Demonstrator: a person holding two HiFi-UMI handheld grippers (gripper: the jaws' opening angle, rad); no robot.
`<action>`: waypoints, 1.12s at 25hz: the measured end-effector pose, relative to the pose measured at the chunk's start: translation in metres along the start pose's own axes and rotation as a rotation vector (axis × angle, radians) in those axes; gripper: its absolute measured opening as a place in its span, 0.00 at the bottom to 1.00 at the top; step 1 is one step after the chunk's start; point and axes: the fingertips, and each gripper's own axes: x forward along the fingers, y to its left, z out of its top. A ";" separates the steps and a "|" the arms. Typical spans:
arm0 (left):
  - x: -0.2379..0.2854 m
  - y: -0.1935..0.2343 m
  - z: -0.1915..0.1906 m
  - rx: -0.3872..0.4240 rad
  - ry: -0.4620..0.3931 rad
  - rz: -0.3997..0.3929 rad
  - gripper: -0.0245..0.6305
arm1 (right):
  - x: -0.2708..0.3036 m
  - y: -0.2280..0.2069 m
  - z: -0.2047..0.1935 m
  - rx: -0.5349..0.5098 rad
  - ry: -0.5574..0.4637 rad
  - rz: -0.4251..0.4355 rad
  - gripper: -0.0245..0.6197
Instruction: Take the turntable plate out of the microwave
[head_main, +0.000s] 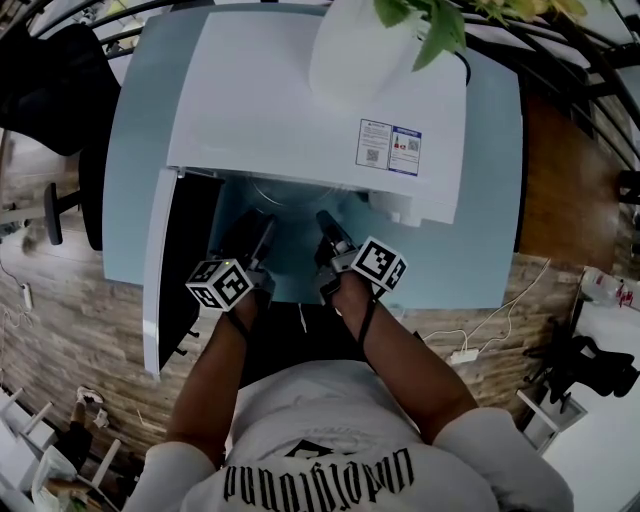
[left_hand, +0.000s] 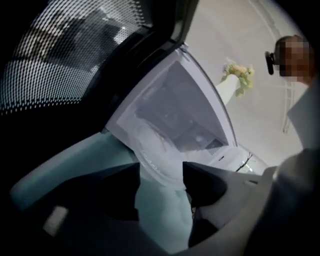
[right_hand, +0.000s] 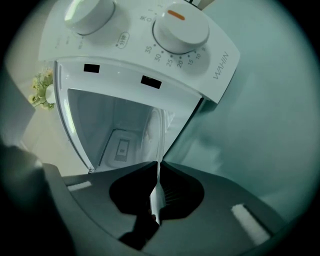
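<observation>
A white microwave (head_main: 300, 100) stands on a pale blue table (head_main: 490, 200) with its door (head_main: 160, 270) swung open to the left. The clear glass turntable plate (head_main: 292, 196) sits at the mouth of the cavity. In the right gripper view the plate (right_hand: 156, 132) is seen edge-on, and my right gripper (right_hand: 159, 167) is shut on its rim. My left gripper (left_hand: 161, 182) is open, and the plate's near rim (left_hand: 160, 157) lies in the gap with the pads not pressing on it. In the head view the left gripper (head_main: 262, 235) and right gripper (head_main: 328, 232) stand side by side before the opening.
A white vase with green leaves (head_main: 365, 50) stands on top of the microwave. Two dials (right_hand: 180, 27) sit on its control panel beside the opening. A black chair (head_main: 50, 80) is at the left, and cables lie on the wooden floor at the right (head_main: 460, 355).
</observation>
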 end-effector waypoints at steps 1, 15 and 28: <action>0.002 0.002 0.000 -0.048 -0.011 -0.006 0.50 | -0.002 0.000 0.000 -0.002 0.002 0.000 0.07; 0.033 0.021 0.007 -0.397 -0.091 -0.058 0.53 | -0.018 -0.005 0.002 -0.017 0.023 -0.006 0.07; 0.059 0.033 0.011 -0.510 -0.129 -0.154 0.32 | -0.020 -0.004 0.001 -0.033 0.033 -0.007 0.07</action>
